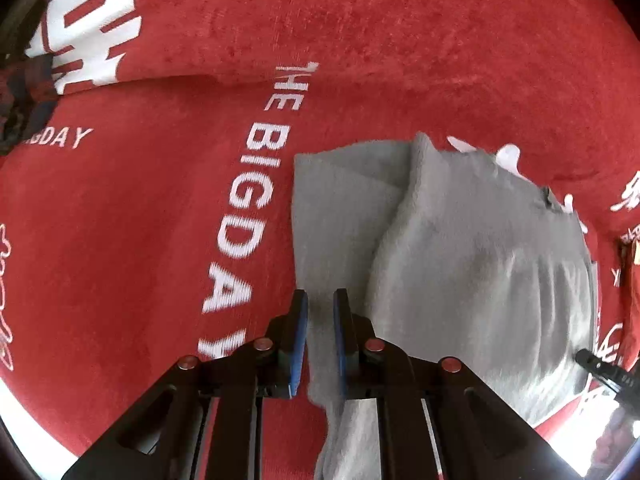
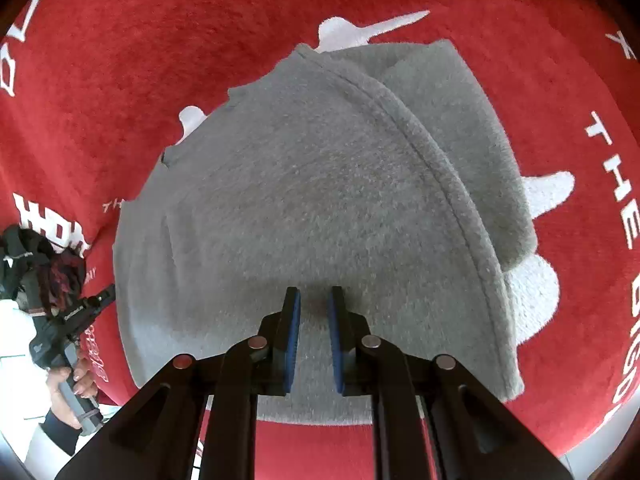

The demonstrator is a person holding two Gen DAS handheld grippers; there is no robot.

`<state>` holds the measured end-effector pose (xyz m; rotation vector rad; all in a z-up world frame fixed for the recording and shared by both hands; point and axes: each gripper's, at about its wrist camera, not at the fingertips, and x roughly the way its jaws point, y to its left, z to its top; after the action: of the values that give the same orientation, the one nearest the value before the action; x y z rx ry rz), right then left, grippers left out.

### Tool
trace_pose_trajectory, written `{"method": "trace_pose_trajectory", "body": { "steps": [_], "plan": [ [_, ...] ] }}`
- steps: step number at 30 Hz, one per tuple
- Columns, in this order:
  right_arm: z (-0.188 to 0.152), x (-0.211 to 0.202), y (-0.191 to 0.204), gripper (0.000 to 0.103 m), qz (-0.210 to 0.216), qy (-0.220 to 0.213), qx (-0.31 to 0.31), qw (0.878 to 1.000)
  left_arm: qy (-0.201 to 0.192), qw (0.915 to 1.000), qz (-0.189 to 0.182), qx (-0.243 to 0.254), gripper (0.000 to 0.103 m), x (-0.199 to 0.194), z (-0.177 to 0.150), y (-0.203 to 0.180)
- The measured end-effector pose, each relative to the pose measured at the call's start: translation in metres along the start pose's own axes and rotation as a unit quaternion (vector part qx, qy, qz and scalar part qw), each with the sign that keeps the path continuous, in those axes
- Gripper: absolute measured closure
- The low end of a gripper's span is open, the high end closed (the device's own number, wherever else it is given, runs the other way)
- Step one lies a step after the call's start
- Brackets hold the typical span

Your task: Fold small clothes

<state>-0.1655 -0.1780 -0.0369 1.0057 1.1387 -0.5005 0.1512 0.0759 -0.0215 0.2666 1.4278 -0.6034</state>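
**Grey garment on red cloth, both grippers over it**

Left wrist: left gripper slightly parted, a strip of the grey garment between its pads; grip uncertain. Garment lay ahead and right on the red cloth.

Right wrist: right gripper slightly parted, holding nothing, above the garment's near part.

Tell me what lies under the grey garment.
Under the grey garment lies a red cloth with white print; white shapes and letters peek out past its edges. The print directly beneath is covered, as is anything else under it.
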Motion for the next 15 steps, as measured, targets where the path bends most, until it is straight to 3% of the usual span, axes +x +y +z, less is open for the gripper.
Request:
{"method": "trace_pose_trajectory", "body": {
  "steps": [9, 10, 11, 12, 13, 15],
  "plan": [
    [-0.028, -0.012, 0.018, 0.086, 0.012, 0.019, -0.019, 1.0, 0.014, 0.9988, 0.039, 0.024, 0.09, -0.024, -0.047, -0.012],
    [-0.032, -0.013, 0.022, 0.086, 0.014, 0.022, -0.023, 0.999, 0.015, 0.9988, 0.04, 0.026, 0.084, -0.025, -0.051, -0.014],
    [-0.036, -0.013, 0.025, 0.085, 0.016, 0.025, -0.028, 0.999, 0.015, 0.9987, 0.041, 0.025, 0.068, -0.029, -0.054, -0.013],
    [-0.039, -0.012, 0.029, 0.085, 0.018, 0.028, -0.03, 0.999, 0.015, 0.9988, 0.041, 0.022, 0.013, -0.031, -0.057, -0.012],
    [-0.041, -0.011, 0.032, 0.085, 0.021, 0.031, -0.032, 0.999, 0.002, 0.9983, 0.056, 0.013, 0.002, -0.037, -0.061, -0.01],
    [-0.046, -0.009, 0.038, 0.085, 0.025, 0.038, -0.037, 0.998, -0.015, 0.9975, 0.067, 0.015, 0.001, -0.044, -0.066, -0.008]
  ]
}}
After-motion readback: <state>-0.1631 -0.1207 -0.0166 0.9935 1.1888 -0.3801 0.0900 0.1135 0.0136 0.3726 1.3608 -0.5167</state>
